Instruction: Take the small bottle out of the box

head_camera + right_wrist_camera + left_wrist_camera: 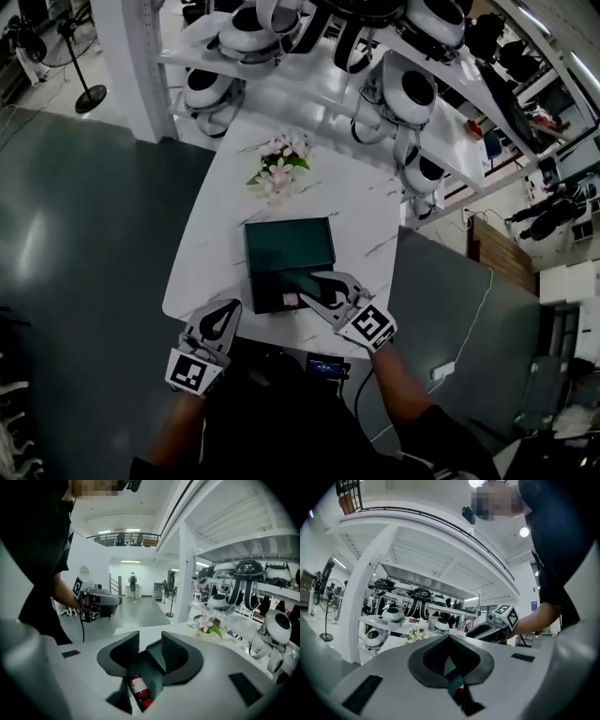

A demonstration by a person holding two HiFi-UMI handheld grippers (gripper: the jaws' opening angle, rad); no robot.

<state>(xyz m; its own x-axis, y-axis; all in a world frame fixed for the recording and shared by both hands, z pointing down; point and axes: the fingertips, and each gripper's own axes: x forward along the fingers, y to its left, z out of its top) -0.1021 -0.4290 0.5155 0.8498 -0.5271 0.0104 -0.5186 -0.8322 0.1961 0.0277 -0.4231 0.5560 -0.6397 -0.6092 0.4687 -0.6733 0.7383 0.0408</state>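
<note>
A dark green box (267, 292) stands open on the white table (370, 220), its lid (289, 246) tilted back. A small red bottle with a white label (138, 688) lies inside it and shows pinkish in the head view (290, 300). My right gripper (309, 289) reaches over the box from the right; in its own view the right gripper (150, 641) is open, the bottle below the gap and the pads clear of it. My left gripper (232, 306) hovers at the table's front left edge, beside the box, its jaws meeting at the tip (449, 638).
Pink flowers (279, 167) lie on the table behind the box. A white shelf rack with rounded white and black helmets (403, 94) rises at the far side. A floor fan (89, 94) stands at the back left. A white cable (469, 328) runs over the grey floor on the right.
</note>
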